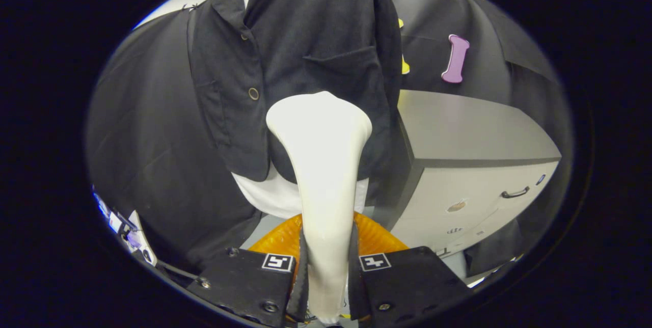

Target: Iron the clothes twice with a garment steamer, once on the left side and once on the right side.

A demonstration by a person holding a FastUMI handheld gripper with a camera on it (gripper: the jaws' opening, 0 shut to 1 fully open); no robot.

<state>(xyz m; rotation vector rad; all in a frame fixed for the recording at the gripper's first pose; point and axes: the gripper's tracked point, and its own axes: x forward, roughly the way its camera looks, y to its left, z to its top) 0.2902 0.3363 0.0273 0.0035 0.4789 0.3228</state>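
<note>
A dark button-front shirt (300,43) hangs over a white undershirt (270,195) straight ahead of me. My gripper (326,267) is shut on the handle of a white garment steamer (321,165), both fingers pressing its sides. The steamer's wide head rests against the lower middle of the shirt, right of the button placket and under the chest pocket. An orange part of the steamer (377,236) shows just behind the fingers.
A grey cabinet (473,139) with drawers and a dark handle (514,193) stands close to the right of the shirt. Black cloth hangs behind and to the left. Small white tagged items (127,231) sit low on the left.
</note>
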